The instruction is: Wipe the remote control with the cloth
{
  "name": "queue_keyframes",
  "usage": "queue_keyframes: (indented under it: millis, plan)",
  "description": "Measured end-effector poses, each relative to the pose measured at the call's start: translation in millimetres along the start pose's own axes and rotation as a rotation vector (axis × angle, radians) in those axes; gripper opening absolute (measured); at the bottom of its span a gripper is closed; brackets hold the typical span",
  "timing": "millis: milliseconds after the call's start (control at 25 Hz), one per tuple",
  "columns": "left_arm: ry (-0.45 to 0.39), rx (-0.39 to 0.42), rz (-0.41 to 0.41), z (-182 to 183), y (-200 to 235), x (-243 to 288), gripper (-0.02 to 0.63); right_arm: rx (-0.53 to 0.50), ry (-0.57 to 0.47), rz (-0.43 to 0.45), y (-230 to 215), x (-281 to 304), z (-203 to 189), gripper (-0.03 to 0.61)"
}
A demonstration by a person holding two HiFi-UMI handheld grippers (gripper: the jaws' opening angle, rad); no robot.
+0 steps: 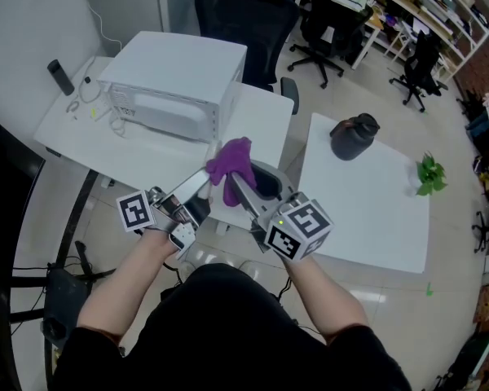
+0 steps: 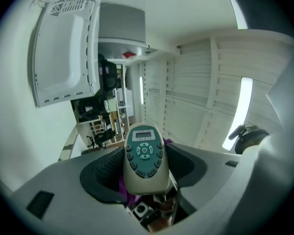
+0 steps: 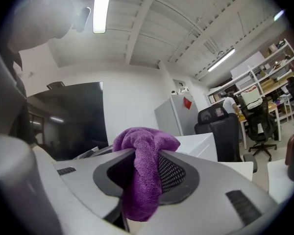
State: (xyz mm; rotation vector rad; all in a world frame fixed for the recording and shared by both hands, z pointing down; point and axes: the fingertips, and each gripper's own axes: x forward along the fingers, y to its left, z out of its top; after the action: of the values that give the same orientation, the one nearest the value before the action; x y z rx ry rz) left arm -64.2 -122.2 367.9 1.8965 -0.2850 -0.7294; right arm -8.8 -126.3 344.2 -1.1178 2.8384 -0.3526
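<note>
My left tongs [image 2: 145,169] grip the remote control [image 2: 144,151] by its lower sides in the air before me, a light, stiff, smooth thing that may slip, while my right tongs [image 3: 146,174] pinch the soft, limp cloth [image 3: 147,143] just behind it, and I cannot tell whether cloth and remote touch, because its back is hidden.

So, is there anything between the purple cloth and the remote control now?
Nothing visible does. The left gripper is shut on the remote control and the right gripper on the cloth. In the head view the cloth hangs right beside the remote control. Whether they touch, I cannot tell.
</note>
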Motion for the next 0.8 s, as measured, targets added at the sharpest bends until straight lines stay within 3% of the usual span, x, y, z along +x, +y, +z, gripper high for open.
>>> queue_keyframes:
  millis: [160,280,560,680,760,800]
  plan:
    - [-0.081,0.007,0.002,29,-1,-3,0.255,0.003,0.068,0.139,35,2,-27,0.135]
    - [-0.071,-0.002,-0.026,27,-7,-3,0.255,0.003,0.122,0.176,46,7,-42,0.135]
    - [0.1,-0.04,-0.024,-23,-1,-7,0.255,-0.012,0.059,0.021,1,3,-16,0.133]
    - [0.12,-0.042,-0.012,-29,6,-9,0.255,-0.015,0.043,-0.008,-9,3,-10,0.135]
    - [0.115,0.002,0.02,-25,10,-10,0.255,-0.031,0.031,-0.024,-12,-1,-8,0.135]
    - [0.116,0.065,0.063,-22,16,-11,0.255,-0.05,0.03,-0.04,-14,-4,-8,0.135]
